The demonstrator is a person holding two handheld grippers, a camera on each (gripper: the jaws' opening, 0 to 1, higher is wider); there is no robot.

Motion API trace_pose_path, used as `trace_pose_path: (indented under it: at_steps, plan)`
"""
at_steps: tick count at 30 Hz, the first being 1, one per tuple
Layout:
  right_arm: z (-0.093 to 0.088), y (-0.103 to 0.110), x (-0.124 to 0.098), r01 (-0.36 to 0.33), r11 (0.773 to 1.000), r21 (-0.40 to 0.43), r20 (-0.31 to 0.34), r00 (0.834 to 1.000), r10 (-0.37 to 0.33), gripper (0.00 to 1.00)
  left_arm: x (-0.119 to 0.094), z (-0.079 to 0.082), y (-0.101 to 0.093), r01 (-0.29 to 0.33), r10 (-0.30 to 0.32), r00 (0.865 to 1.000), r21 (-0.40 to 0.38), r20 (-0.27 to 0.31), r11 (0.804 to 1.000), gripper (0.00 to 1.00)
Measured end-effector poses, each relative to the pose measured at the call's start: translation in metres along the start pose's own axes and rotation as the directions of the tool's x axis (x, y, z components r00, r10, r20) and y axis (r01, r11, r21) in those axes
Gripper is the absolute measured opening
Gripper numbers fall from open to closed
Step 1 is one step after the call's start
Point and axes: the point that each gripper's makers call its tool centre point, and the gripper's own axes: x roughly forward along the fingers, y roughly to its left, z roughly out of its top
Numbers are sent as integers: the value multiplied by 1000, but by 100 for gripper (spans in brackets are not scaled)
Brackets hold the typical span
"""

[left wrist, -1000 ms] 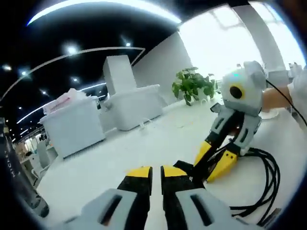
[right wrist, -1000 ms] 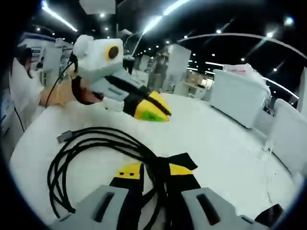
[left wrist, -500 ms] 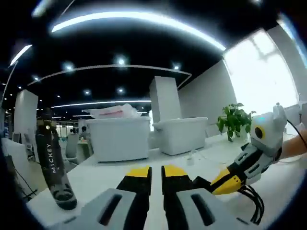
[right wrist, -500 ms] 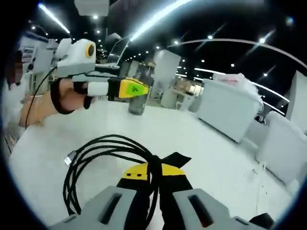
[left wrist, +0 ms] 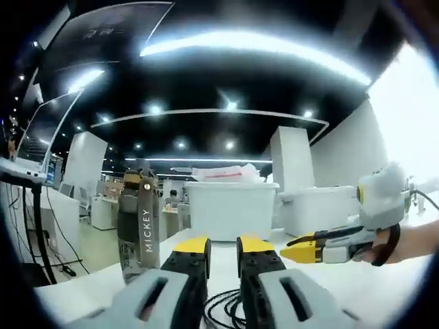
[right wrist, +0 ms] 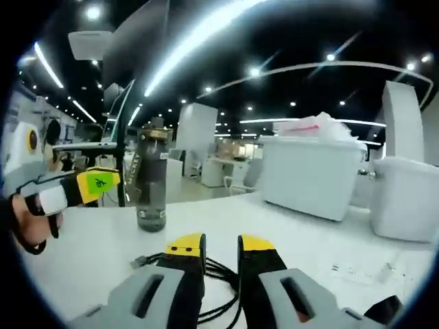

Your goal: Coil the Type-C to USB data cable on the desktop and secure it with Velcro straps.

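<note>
The black data cable (right wrist: 218, 271) lies in loose loops on the white desktop (right wrist: 96, 253), its plug (right wrist: 140, 261) pointing left. My right gripper (right wrist: 221, 245) hovers just over the loops, jaws slightly apart with nothing held between them. The cable (left wrist: 221, 307) also shows low between the jaws of my left gripper (left wrist: 223, 247), which stands narrowly open and holds nothing. The right gripper (left wrist: 293, 251) comes into the left gripper view from the right, held by a hand (left wrist: 411, 240). The left gripper (right wrist: 92, 185) shows at the left of the right gripper view. I see no Velcro strap.
A dark water bottle marked MICKEY (left wrist: 139, 229) stands on the desk, seen also as the bottle (right wrist: 151, 185) beyond the cable. White bins (left wrist: 226, 209) (right wrist: 309, 178) stand at the desk's far side. A monitor stand (right wrist: 120, 171) rises behind the bottle.
The right gripper opened and let go of the cable, which now lies on the desk. The left gripper's jaws parted a little. Both views tilted up toward the room.
</note>
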Motion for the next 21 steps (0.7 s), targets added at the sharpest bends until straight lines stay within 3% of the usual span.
trace_pose_path:
  at_steps: [5, 8, 10, 11, 12, 13, 15, 16, 17, 18, 21]
  plan:
    - [-12, -33, -62, 68, 993, 101, 26, 997, -71, 18, 0, -8, -14, 35, -34, 999, 19, -21, 999, 18]
    - [-17, -59, -114, 94, 959, 268, 69, 991, -116, 18, 0, -14, -21, 55, -54, 998, 18, -33, 998, 18]
    - [-16, -85, -149, 153, 940, 305, 90, 978, -188, 18, 0, -20, -29, 75, -75, 996, 0, -46, 997, 18]
    - [-17, -92, -171, 190, 934, 301, 102, 968, -230, 17, -1, -22, -33, 88, -89, 995, -11, -45, 996, 18]
    - [-12, -109, -201, 256, 929, 267, 151, 941, -303, 17, -1, -24, -38, 104, -106, 993, -35, -47, 994, 18]
    - [-8, -118, -220, 291, 933, 211, 172, 929, -328, 17, -2, -24, -46, 131, -134, 990, -65, -41, 989, 18]
    - [-9, -134, -256, 375, 919, 121, 190, 900, -392, 17, -5, -26, -56, 154, -157, 987, -73, -35, 985, 18]
    - [-10, -140, -268, 402, 909, 110, 192, 889, -416, 17, -5, -26, -61, 170, -172, 985, -58, -34, 984, 18]
    - [-13, -152, -287, 452, 885, 116, 198, 862, -466, 17, -7, -26, -69, 192, -193, 981, -16, -30, 981, 18]
    - [-17, -159, -300, 478, 867, 138, 192, 846, -497, 18, -8, -27, -74, 197, -197, 980, -6, -27, 980, 18]
    - [-32, -175, -320, 531, 830, 173, 165, 815, -556, 25, -13, -28, -84, 206, -206, 978, -4, -22, 978, 18]
